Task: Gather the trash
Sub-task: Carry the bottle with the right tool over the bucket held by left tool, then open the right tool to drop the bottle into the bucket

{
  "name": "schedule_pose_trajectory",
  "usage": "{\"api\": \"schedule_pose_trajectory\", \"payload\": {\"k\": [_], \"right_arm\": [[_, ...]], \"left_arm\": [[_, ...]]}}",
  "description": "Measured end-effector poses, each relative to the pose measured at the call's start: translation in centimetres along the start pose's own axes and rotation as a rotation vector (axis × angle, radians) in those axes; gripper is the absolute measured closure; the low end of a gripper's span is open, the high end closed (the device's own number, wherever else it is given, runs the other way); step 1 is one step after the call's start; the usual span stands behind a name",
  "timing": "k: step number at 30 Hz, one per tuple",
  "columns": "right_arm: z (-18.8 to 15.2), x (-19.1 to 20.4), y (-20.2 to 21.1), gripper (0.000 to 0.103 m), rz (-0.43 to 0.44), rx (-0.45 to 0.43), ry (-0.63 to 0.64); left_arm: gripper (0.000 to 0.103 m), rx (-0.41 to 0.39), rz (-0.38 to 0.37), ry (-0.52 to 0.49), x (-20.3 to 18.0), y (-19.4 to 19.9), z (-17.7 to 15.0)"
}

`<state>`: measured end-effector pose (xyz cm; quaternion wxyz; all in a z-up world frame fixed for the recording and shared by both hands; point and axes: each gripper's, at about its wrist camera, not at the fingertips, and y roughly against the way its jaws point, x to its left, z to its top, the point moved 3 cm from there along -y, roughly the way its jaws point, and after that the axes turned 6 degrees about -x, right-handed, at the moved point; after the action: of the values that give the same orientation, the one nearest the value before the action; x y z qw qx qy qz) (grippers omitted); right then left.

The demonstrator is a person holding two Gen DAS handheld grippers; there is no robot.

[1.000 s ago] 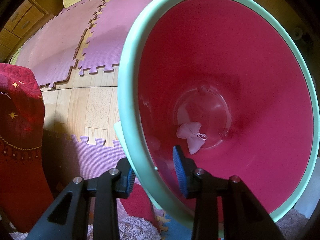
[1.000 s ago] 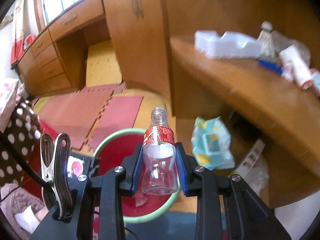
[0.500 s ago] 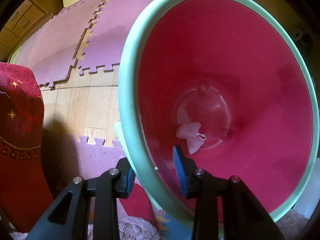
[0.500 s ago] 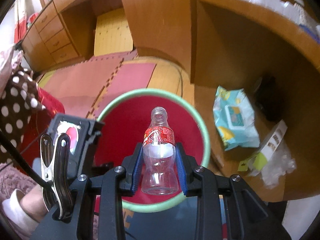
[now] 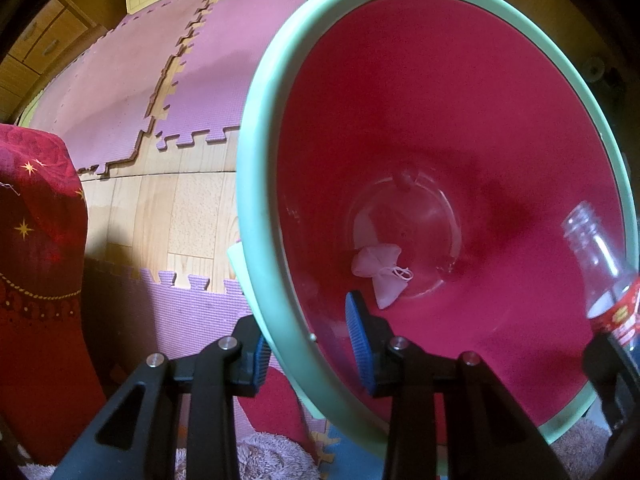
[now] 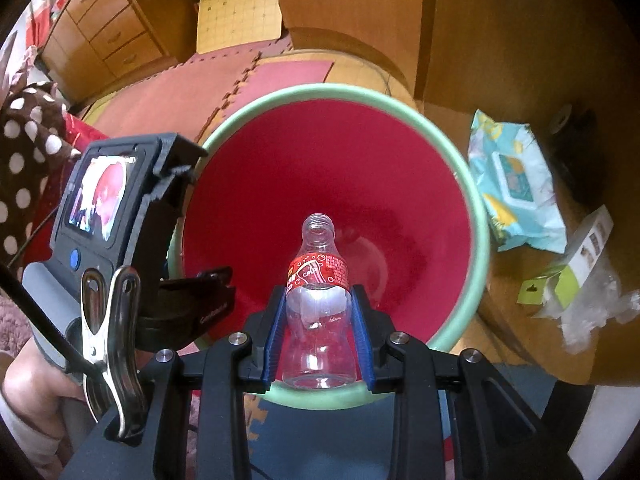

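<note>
An empty clear plastic bottle (image 6: 318, 312) with a red cola label and no cap is sitting upright between the blue pads of the right gripper (image 6: 319, 330), which is clamping it at the waist directly over the open mouth of the bin (image 6: 478, 248), a red-lined tub with a pale green rim. The left gripper (image 5: 306, 346) is gripping that rim, one pad inside the wall and one outside. A small white drawstring pouch (image 5: 380, 274) is lying on the bin's bottom. Pink foam mats (image 5: 120, 92) are covering part of the wooden floor, and a teal wipes pack (image 6: 516, 184) is lying beside the bin.
</note>
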<state>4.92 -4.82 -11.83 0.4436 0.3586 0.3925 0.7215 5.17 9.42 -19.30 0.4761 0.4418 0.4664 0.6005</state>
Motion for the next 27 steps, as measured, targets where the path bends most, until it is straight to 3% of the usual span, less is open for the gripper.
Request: {"api": "schedule_pose_trajectory", "payload": {"k": [13, 27], "right_arm": [[-1.1, -0.4, -2.1, 0.071, -0.003, 0.11, -0.014], [-1.7, -0.6, -2.4, 0.071, -0.025, 0.142, -0.031]], "left_arm": [[0.067, 0.0, -0.001, 0.0, 0.0, 0.0, 0.0], [0.067, 0.0, -0.001, 0.001, 0.1, 0.0, 0.0]]}}
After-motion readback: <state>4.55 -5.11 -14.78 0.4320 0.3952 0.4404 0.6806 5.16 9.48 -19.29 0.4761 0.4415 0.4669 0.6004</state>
